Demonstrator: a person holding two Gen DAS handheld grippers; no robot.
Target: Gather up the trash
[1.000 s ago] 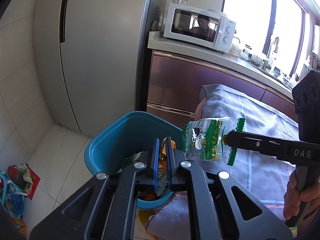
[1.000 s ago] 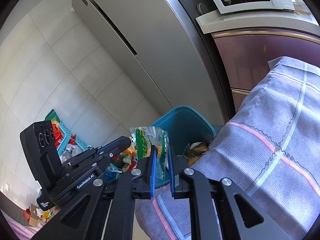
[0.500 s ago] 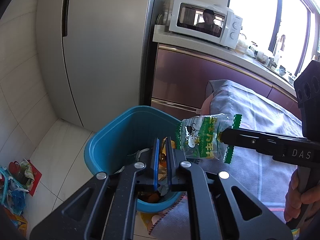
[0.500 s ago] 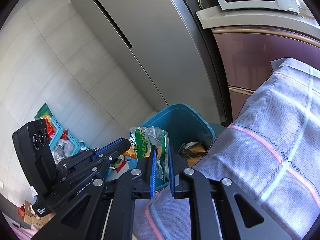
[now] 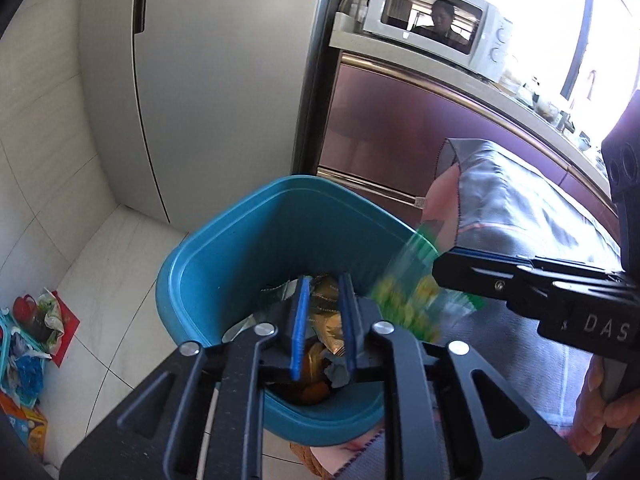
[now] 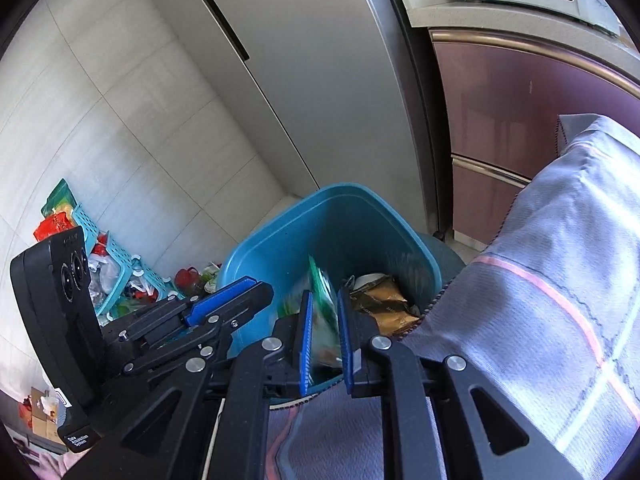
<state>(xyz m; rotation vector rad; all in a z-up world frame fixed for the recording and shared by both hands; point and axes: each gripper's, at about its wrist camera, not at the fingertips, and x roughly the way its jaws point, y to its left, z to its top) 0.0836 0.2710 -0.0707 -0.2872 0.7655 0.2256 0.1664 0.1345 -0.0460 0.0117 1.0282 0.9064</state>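
A teal trash bin (image 5: 256, 264) stands on the floor by the table and shows in the right wrist view too (image 6: 340, 216). It holds wrappers, among them a gold packet (image 6: 380, 304). A green snack packet (image 5: 404, 300) is blurred, falling at the bin's right rim, just off my right gripper (image 5: 440, 264). In the right wrist view the packet (image 6: 322, 308) is between the parted jaws of my right gripper (image 6: 323, 300), which is open. My left gripper (image 5: 325, 284) hovers over the bin, slightly open and empty.
A grey striped tablecloth (image 6: 540, 300) covers the table at the right. A grey fridge (image 5: 208, 80) and purple cabinets (image 5: 400, 128) with a microwave (image 5: 436, 24) stand behind. A teal basket with litter (image 6: 108, 264) lies on the tiled floor at the left.
Both grippers moved closer over the bin. My right gripper's jaws parted and the green packet slipped out, now blurred and dropping toward the bin.
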